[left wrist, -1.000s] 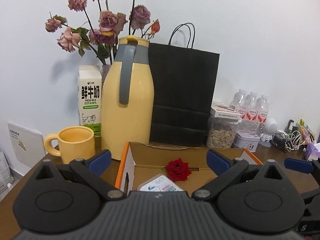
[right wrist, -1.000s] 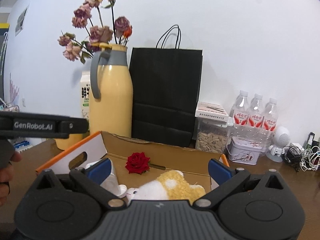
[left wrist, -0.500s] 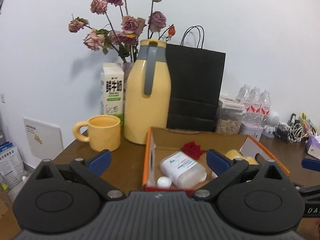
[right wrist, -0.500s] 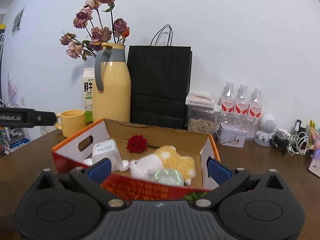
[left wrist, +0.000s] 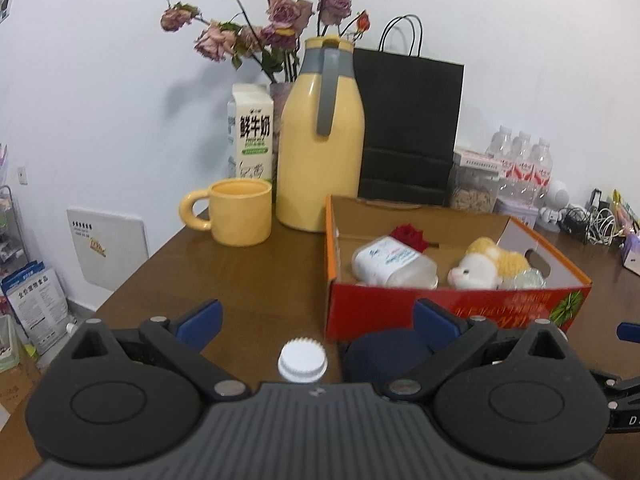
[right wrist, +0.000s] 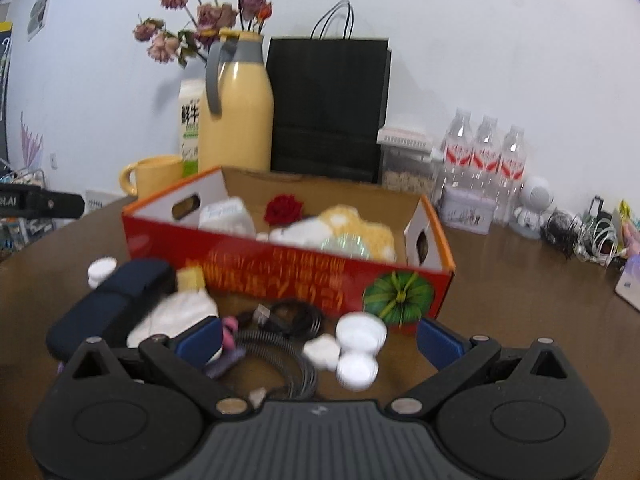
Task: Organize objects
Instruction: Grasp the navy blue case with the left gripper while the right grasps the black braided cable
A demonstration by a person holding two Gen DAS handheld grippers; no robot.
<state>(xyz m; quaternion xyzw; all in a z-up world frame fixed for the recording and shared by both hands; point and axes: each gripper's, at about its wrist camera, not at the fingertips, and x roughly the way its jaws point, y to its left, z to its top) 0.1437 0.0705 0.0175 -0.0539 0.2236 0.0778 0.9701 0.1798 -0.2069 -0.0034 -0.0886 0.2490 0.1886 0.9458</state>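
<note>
Plain white wall (left wrist: 120, 80) fills the upper frame in both views, evenly lit, soft shadows behind the flowers. Brown wood bench (left wrist: 240, 272) runs across the lower half. White panel (left wrist: 108, 248) leans against the wall at left, below bench level. Small wall socket (left wrist: 22, 176) far left. Poster (right wrist: 40, 12) upper left in the right view.

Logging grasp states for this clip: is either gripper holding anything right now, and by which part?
Nothing is held. The left gripper and right gripper are both open, fingers apart and empty.
</note>
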